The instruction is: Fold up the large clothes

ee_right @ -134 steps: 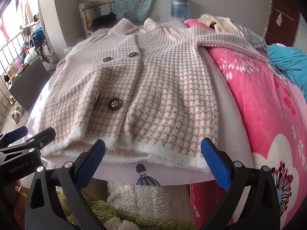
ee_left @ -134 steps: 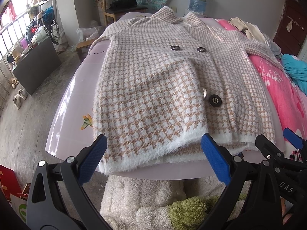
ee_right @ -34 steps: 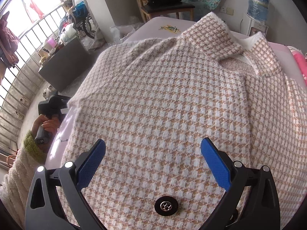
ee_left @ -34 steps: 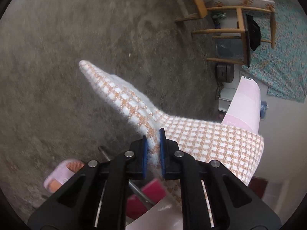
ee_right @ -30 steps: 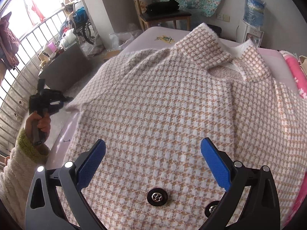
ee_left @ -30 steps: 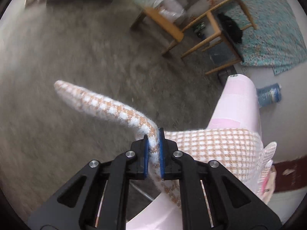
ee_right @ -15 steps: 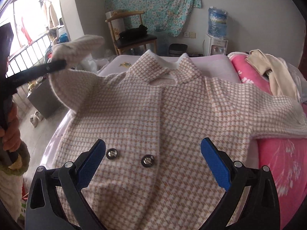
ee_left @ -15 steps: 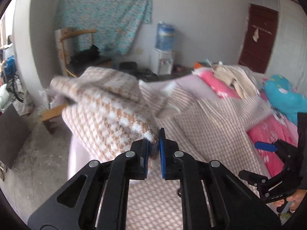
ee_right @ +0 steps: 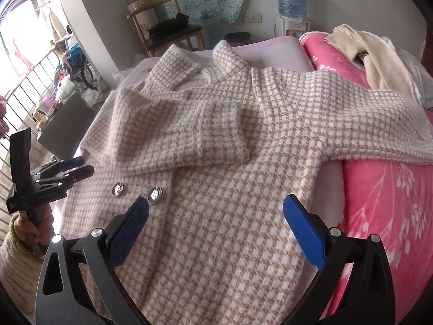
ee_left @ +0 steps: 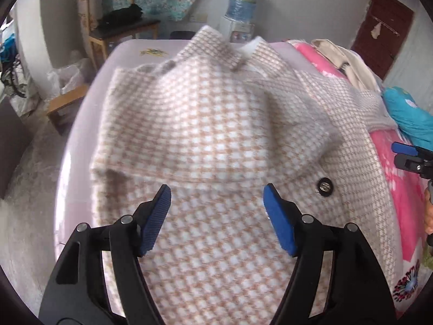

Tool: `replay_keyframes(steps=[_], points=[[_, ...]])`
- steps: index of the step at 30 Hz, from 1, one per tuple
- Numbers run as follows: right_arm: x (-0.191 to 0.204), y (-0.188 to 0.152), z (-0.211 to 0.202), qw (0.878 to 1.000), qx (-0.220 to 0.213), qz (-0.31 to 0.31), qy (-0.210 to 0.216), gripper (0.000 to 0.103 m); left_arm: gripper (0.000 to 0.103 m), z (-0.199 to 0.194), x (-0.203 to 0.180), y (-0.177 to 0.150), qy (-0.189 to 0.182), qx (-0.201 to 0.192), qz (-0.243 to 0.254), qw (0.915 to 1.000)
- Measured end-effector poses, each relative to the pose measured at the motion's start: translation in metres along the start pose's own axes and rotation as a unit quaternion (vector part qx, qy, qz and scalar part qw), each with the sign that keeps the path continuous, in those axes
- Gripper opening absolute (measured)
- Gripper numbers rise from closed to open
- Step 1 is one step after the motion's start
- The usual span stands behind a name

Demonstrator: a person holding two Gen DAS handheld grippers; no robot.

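With the left sleeve (ee_right: 189,132) now laid across the chest of the checked coat (ee_right: 222,216) spread on the bed (ee_right: 270,46), my left gripper (ee_left: 217,216) is opening its jaws on nothing, the right gripper (ee_right: 216,233) hangs wide open and empty over the hem, so I reckon the far right sleeve (ee_right: 365,124) gets folded in next.

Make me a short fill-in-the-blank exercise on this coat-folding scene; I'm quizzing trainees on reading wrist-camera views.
1. The checked coat has one sleeve folded across its ____.
2. The other sleeve lies stretched out over the ____ blanket.
3. Between the pads of the left gripper, whose jaws are opening, there is ____.
4. The right gripper holds ____.

Missing words: chest; pink; nothing; nothing
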State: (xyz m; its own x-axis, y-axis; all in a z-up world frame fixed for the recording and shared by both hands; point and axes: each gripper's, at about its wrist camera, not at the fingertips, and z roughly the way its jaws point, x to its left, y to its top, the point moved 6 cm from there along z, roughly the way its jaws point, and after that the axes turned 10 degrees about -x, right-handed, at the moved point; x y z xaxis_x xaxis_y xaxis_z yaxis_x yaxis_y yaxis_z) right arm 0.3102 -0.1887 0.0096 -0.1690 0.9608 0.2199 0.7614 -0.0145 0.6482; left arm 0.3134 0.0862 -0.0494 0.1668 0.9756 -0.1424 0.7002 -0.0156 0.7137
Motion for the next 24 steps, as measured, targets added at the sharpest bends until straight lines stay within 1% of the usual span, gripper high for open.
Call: replay_keyframes(steps=[2, 4, 5, 6, 7, 8, 9, 12, 14, 16, 17, 18, 20, 21, 22, 24], points=[[-0.001, 0.012, 0.02, 1.0, 0.009, 0.018, 0.02, 0.097, 0.067, 0.0, 0.024, 0.003, 0.041, -0.001, -0.005, 0.9991], [-0.01, 0.022, 0.044, 0.998, 0.025, 0.051, 0.028, 0.092, 0.067, 0.007, 0.042, 0.007, 0.081, 0.001, -0.005, 0.9967], [-0.016, 0.025, 0.056, 0.997, 0.036, 0.067, 0.031, 0.086, 0.063, 0.009, 0.048, 0.007, 0.095, 0.001, -0.007, 0.9954], [-0.022, 0.027, 0.068, 0.995, 0.048, 0.084, 0.033, 0.082, 0.057, 0.01, 0.055, 0.005, 0.104, 0.002, -0.01, 0.9945], [-0.028, 0.028, 0.078, 0.993, 0.057, 0.097, 0.03, 0.079, 0.055, 0.015, 0.056, 0.006, 0.11, 0.002, -0.011, 0.9938], [-0.034, 0.029, 0.088, 0.992, 0.067, 0.106, 0.022, 0.073, 0.052, 0.016, 0.061, 0.004, 0.118, 0.0, -0.013, 0.9929], [-0.038, 0.03, 0.097, 0.991, 0.075, 0.108, 0.013, 0.068, 0.046, 0.018, 0.063, 0.003, 0.122, -0.002, -0.016, 0.9923], [-0.041, 0.029, 0.113, 0.991, 0.091, 0.101, 0.004, 0.058, 0.036, 0.021, 0.072, 0.0, 0.12, -0.005, -0.027, 0.9923], [-0.033, 0.028, 0.117, 0.992, 0.097, 0.079, 0.001, 0.053, 0.031, 0.028, 0.072, 0.001, 0.122, -0.011, -0.03, 0.992], [-0.028, 0.029, 0.121, 0.994, 0.098, 0.055, -0.005, 0.041, 0.03, 0.029, 0.075, 0.0, 0.119, -0.014, -0.031, 0.9923], [-0.025, 0.029, 0.122, 0.994, 0.098, 0.053, 0.001, 0.031, 0.027, 0.029, 0.078, 0.0, 0.12, -0.016, -0.033, 0.9921], [-0.023, 0.03, 0.124, 0.994, 0.098, 0.048, -0.003, 0.022, 0.026, 0.031, 0.079, 0.0, 0.12, -0.016, -0.037, 0.992], [-0.018, 0.038, 0.119, 0.996, 0.085, 0.026, -0.021, 0.006, 0.024, 0.032, 0.084, 0.0, 0.116, -0.02, -0.047, 0.992], [-0.014, 0.048, 0.114, 0.997, 0.068, 0.024, -0.013, 0.006, 0.023, 0.032, 0.086, 0.0, 0.114, -0.021, -0.05, 0.992], [-0.01, 0.061, 0.104, 0.999, 0.043, 0.021, -0.01, 0.006, 0.022, 0.032, 0.087, 0.0, 0.112, -0.022, -0.052, 0.9921], [0.001, 0.089, 0.074, 1.0, -0.02, 0.008, 0.001, 0.006, 0.02, 0.033, 0.087, 0.0, 0.112, -0.024, -0.05, 0.9922]])
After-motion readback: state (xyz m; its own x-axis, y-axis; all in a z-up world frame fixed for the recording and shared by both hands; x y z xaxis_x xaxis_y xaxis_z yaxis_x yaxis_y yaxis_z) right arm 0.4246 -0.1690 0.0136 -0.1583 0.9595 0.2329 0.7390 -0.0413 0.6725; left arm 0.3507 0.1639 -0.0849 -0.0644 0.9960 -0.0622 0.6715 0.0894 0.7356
